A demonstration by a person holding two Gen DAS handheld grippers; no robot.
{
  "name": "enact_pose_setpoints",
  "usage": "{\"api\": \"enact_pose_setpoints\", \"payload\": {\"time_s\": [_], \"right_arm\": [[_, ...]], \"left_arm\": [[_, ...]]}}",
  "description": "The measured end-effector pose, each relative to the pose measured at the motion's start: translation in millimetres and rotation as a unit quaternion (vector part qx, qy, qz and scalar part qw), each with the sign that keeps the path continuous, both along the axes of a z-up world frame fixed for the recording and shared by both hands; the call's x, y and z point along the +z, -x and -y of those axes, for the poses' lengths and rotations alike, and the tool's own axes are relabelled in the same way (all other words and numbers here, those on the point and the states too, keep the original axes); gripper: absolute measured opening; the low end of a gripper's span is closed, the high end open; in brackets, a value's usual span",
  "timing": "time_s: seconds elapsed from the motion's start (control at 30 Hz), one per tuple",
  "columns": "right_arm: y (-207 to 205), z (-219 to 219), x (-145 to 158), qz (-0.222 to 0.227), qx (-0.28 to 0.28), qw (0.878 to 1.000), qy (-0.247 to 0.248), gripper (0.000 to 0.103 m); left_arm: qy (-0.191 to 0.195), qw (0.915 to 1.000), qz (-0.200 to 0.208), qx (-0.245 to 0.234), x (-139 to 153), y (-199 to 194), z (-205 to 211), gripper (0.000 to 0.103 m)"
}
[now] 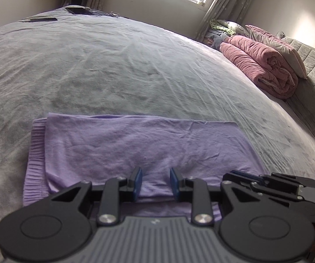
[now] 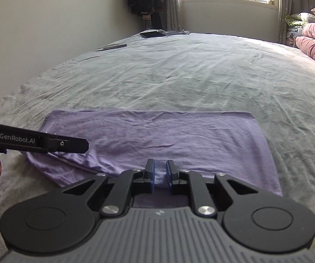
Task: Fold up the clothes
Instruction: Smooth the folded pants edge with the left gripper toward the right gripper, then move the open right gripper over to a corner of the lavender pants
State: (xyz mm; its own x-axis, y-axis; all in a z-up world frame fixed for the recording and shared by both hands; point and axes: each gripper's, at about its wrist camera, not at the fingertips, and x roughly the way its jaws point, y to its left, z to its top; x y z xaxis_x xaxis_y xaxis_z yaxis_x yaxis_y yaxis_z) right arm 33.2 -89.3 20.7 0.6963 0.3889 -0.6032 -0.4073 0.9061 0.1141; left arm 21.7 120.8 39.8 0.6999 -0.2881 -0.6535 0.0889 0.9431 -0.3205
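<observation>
The lilac garment (image 1: 140,149) lay folded into a flat rectangle near the front edge of the grey bed (image 1: 118,70), its ribbed hem showing at the left. You held the left gripper (image 1: 155,185) just above its near edge, jaws a modest gap apart with cloth visible between them but, by the look of it, not pinched. Your right gripper (image 2: 160,173) hung over the same near edge further right, jaws narrow and apparently gripping nothing. The step in hand seemed to be letting go after a fold: you did best to lift both tools straight up and clear, so no pad could drag the top layer, then press out the creases before any further fold.
</observation>
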Motion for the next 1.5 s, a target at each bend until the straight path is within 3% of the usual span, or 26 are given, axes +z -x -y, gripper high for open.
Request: {"api": "enact_pose_setpoints", "payload": {"time_s": [0.77, 0.97, 1.13, 1.5], "right_arm": [[16.3, 4.7, -5.5, -0.008, -0.013, 1.0, -0.007, 0.015], [24.8, 10.1, -3.2, -0.011, -0.02, 0.999, -0.032, 0.018], [39.0, 2.8, -1.9, -0.005, -0.012, 0.999, -0.031, 0.018], [54.8, 1.7, -4.4, -0.01, -0.014, 1.0, -0.016, 0.018]], "left_arm": [[0.026, 0.9973, -0.025, 0.064, -0.1, -1.9, -37.5, 0.029], [0.026, 0.9969, -0.014, 0.073, 8.4, -0.5, -42.4, 0.032], [0.016, 0.9972, -0.022, 0.07, 7.2, -1.8, -36.6, 0.033], [0.012, 0.999, 0.01, 0.041, 28.1, 3.3, -16.1, 0.033]]}}
